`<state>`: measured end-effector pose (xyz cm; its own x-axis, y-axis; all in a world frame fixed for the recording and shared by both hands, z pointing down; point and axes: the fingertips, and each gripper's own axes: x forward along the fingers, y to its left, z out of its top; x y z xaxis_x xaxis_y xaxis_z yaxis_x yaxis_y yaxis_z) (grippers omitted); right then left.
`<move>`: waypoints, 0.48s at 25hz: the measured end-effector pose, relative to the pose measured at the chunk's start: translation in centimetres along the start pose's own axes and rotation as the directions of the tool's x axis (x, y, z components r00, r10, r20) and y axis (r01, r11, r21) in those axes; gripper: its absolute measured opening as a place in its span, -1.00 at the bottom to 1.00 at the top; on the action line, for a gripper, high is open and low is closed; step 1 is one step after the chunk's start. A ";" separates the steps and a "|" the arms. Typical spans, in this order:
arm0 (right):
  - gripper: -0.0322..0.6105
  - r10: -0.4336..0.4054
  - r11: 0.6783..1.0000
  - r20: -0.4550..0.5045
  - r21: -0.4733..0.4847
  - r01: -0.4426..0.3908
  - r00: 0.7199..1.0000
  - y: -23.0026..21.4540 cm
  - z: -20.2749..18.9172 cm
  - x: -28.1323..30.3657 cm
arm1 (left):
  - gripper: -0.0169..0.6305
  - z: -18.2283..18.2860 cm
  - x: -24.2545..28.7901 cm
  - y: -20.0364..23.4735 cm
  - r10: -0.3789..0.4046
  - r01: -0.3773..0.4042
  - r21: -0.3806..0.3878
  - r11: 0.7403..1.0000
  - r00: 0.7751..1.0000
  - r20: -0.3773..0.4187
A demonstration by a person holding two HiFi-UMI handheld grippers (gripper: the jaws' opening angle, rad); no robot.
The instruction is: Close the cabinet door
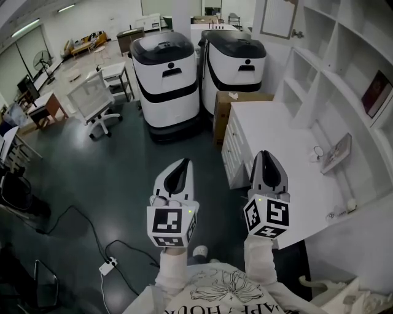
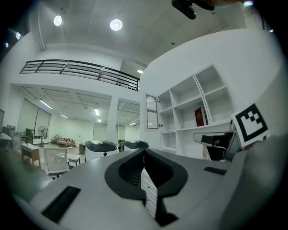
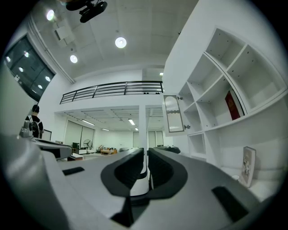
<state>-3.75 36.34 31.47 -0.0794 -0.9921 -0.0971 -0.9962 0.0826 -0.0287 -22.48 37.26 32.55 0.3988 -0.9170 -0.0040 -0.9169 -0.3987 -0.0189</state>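
cabinet door (image 1: 278,17) | white frame, glass panel | swung open | high, far end of shelf unit (image 1: 310,92)

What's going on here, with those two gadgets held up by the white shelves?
A person holds a two-jaw tool in each hand, the left gripper and the right gripper, raised side by side next to a white counter. Both have their jaws together with nothing in them and touch nothing. The cabinet door at the far end of the shelves stands open, well ahead of them, so closing it has not started.
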 end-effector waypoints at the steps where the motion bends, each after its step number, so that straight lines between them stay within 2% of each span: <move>1: -0.83 -0.004 1.000 0.000 0.001 0.004 1.000 0.1 -0.1 0.3 | -0.93 0.0 0.2 0.3 0.000 0.000 0.000 1.000 1.000 0.001; 12: -0.83 -0.043 0.999 -0.003 -0.018 0.043 0.999 1.7 -0.9 3.7 | -0.93 -0.5 2.6 4.1 -0.018 0.018 0.000 1.000 1.000 -0.005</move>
<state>-5.74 32.68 31.92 -0.0367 -0.9950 -0.0930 -0.9992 0.0382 -0.0145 -25.19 33.22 32.93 0.4149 -0.9099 0.0008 -0.9097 -0.4149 -0.0194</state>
